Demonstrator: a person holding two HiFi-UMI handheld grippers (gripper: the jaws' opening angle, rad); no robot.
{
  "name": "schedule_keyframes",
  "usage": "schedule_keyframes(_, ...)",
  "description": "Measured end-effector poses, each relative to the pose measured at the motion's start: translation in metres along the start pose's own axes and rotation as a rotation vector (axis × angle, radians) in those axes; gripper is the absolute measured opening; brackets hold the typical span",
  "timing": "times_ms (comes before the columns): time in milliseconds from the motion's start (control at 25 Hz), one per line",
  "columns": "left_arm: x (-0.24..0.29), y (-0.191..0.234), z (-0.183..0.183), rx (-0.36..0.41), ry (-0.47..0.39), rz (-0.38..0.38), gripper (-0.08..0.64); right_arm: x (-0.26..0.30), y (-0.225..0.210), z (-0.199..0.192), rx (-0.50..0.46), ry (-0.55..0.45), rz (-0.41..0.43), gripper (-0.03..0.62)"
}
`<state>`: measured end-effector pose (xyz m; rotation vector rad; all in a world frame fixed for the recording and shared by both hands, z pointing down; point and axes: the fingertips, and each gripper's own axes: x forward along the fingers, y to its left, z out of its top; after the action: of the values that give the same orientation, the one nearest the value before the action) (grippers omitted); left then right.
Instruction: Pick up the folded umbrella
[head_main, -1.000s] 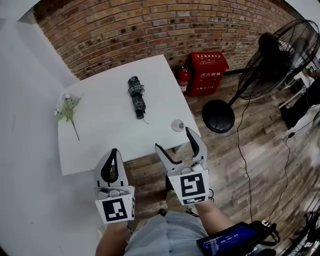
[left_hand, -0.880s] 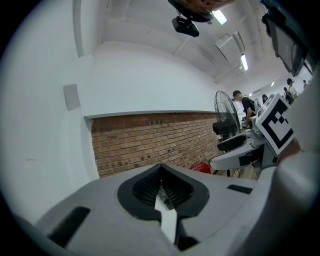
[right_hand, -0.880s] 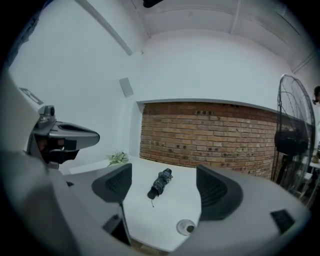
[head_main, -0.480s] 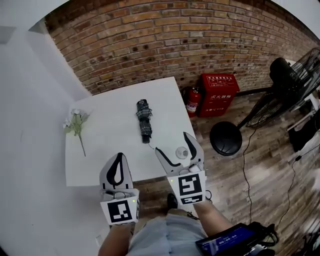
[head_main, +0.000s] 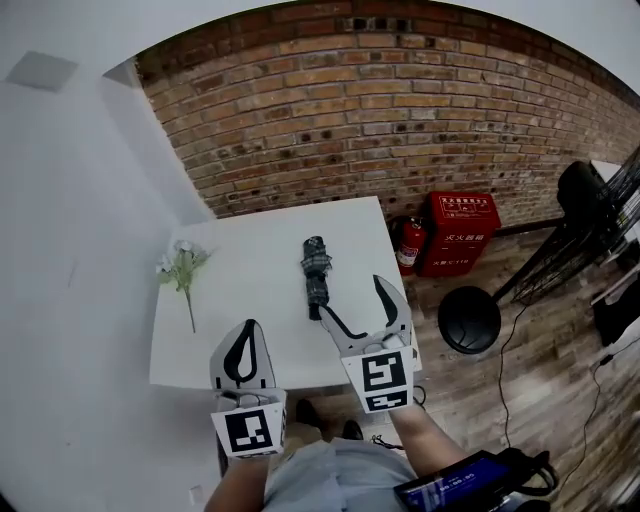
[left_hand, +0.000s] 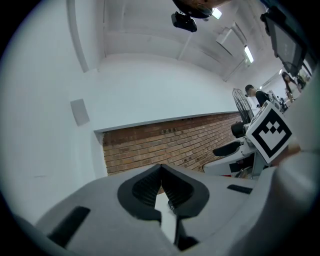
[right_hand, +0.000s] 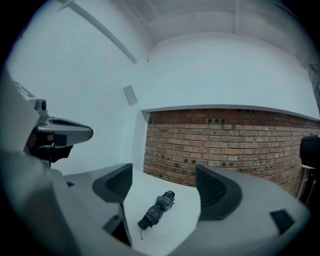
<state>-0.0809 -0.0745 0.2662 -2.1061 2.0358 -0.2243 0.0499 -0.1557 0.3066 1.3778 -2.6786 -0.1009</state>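
On the left side of the white table (head_main: 250, 250) a flower (head_main: 183, 270) lies alone, well apart from everything else. Next comes the left gripper (head_main: 243, 345), held low at the near edge of the table; its jaws are pressed together and nothing is between them. Further right the folded umbrella (head_main: 316, 275) rests on the table, pointing away from the person, with its handle end toward the right gripper (head_main: 356, 300). That gripper has its jaws spread wide and holds nothing — a second ago it was clearly short of the table, and now the tip of its left jaw reaches almost to the umbrella's near end. From its own view the umbrella (right_hand: 157, 210) sits in the gap between the jaws, but ahead of them. I judge the approach is nearly finished — lowering and closing remain.
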Motion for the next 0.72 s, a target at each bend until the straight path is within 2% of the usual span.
schedule_keyframes(440,0.032,0.045,-0.025,-0.033,0.017,-0.004,0.008,0.055,0.020,-0.003,-0.018,0.037,0.000,0.396)
schedule_keyframes(720,0.070,0.070,-0.052,-0.054,0.054,-0.036,0.008,0.100,0.022,-0.024,-0.003,0.101,-0.021,0.396)
